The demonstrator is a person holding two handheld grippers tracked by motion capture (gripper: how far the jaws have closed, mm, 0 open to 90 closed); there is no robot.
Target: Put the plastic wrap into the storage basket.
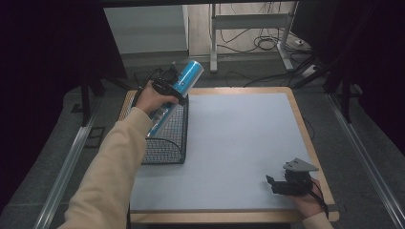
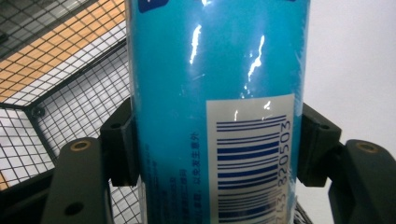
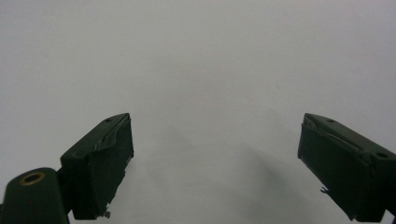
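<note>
Blue can (image 2: 219,116) clamped in left claw (image 2: 217,149) | over wire basket (image 1: 169,138) | right claw (image 3: 215,163) apart

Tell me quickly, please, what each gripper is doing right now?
Left gripper: closed on the blue can.
Right gripper: open, holding nothing.

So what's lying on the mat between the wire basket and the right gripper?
Nothing: in the high view the grey mat is bare from the wire basket across to the right gripper.
</note>
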